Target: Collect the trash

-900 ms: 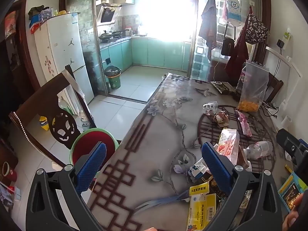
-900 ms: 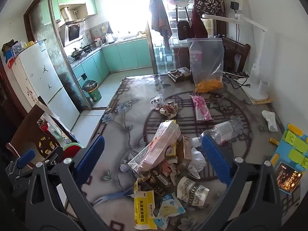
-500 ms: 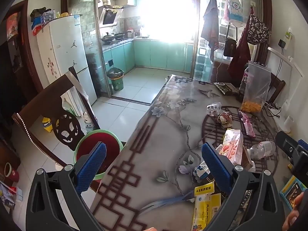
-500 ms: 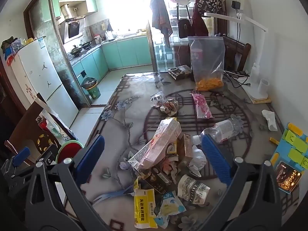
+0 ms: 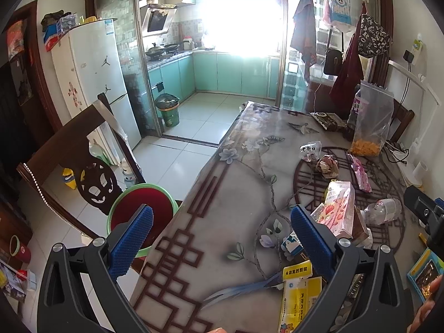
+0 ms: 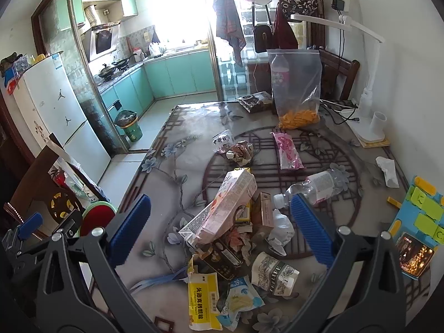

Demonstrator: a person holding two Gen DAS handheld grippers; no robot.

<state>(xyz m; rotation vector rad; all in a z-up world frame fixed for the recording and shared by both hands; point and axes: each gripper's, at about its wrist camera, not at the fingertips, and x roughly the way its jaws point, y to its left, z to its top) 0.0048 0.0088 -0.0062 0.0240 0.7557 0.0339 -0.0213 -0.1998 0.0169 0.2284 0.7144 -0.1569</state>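
Observation:
Trash lies heaped on the patterned table [image 6: 172, 172]: a pink carton [image 6: 222, 205], a clear plastic bottle [image 6: 316, 184], a yellow packet [image 6: 201, 299], a crumpled wrapper [image 6: 240, 152] and a pink wrapper [image 6: 285, 149]. My right gripper [image 6: 220, 229] hangs open above the heap, nothing between its blue pads. My left gripper [image 5: 222, 238] is open over the table's near left edge, empty, with the pink carton [image 5: 338, 211] and yellow packet [image 5: 299, 297] to its right. A red basin with a green rim [image 5: 138, 202] stands on the floor by the table.
A dark wooden chair [image 5: 72, 161] stands left of the table beside a white fridge [image 5: 91, 83]. A zip bag with orange snacks [image 6: 297, 88], a white desk lamp [image 6: 369, 116] and a phone [image 6: 413, 252] sit on the table. A green bin [image 5: 168, 109] stands in the kitchen doorway.
Both grippers have drifted slightly, so the table and trash sit a little differently in view. Both stay open and empty.

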